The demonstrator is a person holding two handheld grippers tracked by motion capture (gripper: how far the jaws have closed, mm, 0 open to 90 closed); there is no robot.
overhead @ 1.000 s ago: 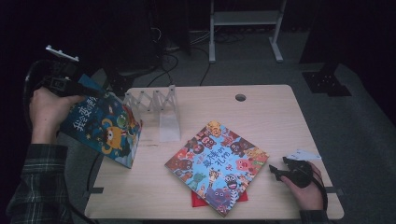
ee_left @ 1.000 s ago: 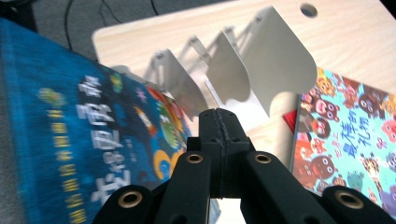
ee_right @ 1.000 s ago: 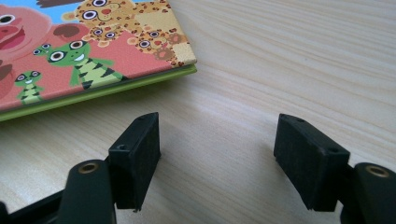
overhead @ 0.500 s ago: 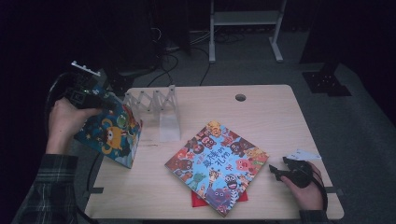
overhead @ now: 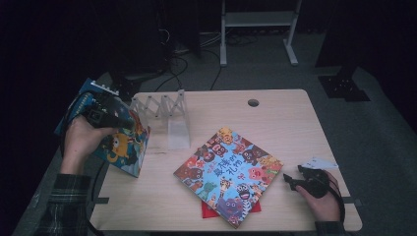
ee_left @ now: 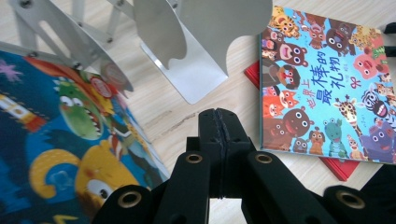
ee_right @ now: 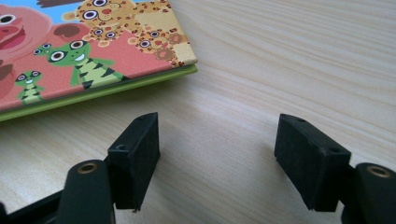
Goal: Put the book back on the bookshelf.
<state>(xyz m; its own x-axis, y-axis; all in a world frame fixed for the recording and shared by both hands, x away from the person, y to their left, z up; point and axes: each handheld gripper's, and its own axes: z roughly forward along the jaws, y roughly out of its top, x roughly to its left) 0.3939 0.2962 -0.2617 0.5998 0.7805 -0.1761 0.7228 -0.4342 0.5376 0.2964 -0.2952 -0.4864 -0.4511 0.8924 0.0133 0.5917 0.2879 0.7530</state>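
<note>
Left gripper [overhead: 105,118], jaws pressed together, carries the stiff, glossy picture book [overhead: 120,145] toward the rack [overhead: 160,105]; better grip near the spine. Right gripper [overhead: 297,181] rests wide open, empty.

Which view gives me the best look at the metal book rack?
The high view: the rack shows whole, zigzag frame and flat end plate, standing between the tilted book and the flat book. The left gripper view shows it close but cropped. The right gripper view gives table and a book corner.
</note>
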